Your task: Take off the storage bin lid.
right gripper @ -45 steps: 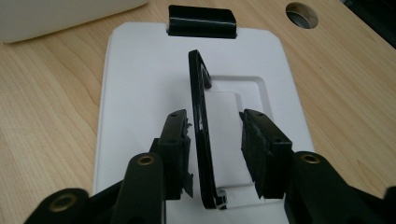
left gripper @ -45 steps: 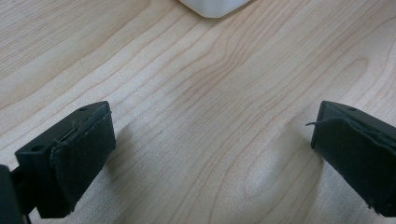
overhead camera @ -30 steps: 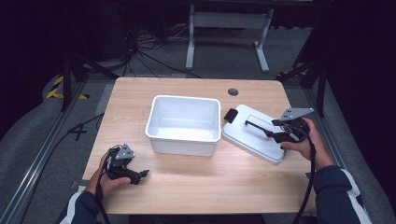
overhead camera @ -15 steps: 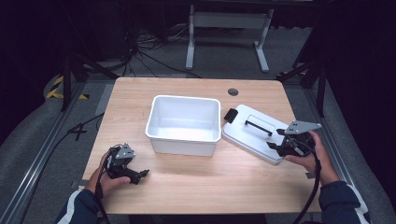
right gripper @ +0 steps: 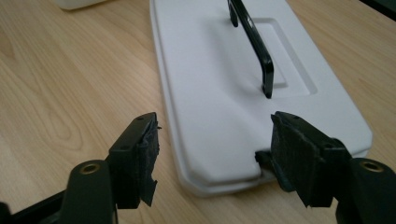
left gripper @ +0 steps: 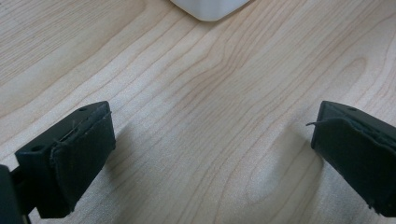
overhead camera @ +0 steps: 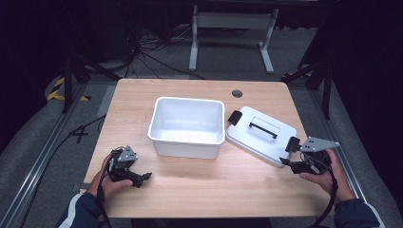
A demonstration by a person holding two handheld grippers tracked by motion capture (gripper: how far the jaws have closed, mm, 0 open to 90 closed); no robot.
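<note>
While the table (overhead camera: 199,190) carries everything, the tub (overhead camera: 187,126) sits at its centre, hollow side up. Lid (overhead camera: 261,135) lies flat at three o'clock of the tub, nearly touching it (black handle (overhead camera: 263,129) on top). Right gripper (overhead camera: 291,153) at the lid's five o'clock end, jaws just been opening, spread wide either side of that end, pads not pressing. Left gripper (overhead camera: 142,176) at seven o'clock of the tub, jaws released over bare wood.

Lab/studio; dark room, floor cables (overhead camera: 142,52), metal stand (overhead camera: 230,38), wood table (overhead camera: 199,187).
</note>
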